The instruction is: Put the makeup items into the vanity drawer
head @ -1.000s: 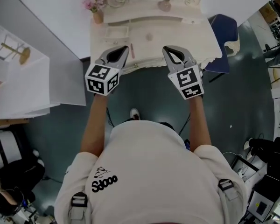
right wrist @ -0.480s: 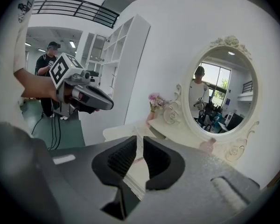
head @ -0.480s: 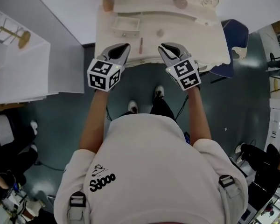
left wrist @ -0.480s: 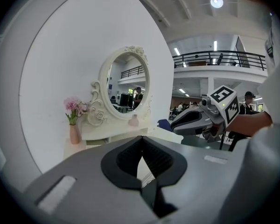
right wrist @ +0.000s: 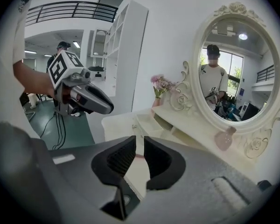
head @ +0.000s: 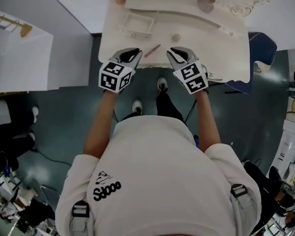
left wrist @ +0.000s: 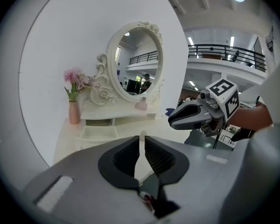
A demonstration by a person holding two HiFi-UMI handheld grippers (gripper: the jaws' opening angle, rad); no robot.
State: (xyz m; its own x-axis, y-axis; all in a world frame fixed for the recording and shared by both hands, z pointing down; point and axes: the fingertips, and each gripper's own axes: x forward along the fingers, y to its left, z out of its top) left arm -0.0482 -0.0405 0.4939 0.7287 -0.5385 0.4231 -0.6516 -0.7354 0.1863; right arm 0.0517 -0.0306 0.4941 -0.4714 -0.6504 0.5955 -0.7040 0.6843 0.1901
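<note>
A white vanity table (head: 226, 48) stands in front of me. Its small drawer (head: 136, 23) is open at the back left, also seen in the left gripper view (left wrist: 99, 132) and in the right gripper view (right wrist: 151, 120). A thin pink makeup stick (head: 152, 50) lies near the front edge between my grippers. A small round item (head: 176, 37) sits mid-table and a pink bottle (head: 205, 5) by the mirror. My left gripper (head: 132, 54) and right gripper (head: 179, 52) hover over the front edge. Both have just been opening; their jaws (left wrist: 141, 146) (right wrist: 139, 155) stand slightly apart with nothing between them.
An oval mirror (left wrist: 135, 64) and a pink flower vase (left wrist: 74, 112) stand at the vanity's back. A blue chair (head: 263, 48) is at the right of the table. White shelving (head: 19, 48) stands to the left. The person's feet are under the table's front edge.
Both grippers have come down and closer to the vanity's front edge, either side of the pink stick. Their jaws, shut before, now stand a little apart.
</note>
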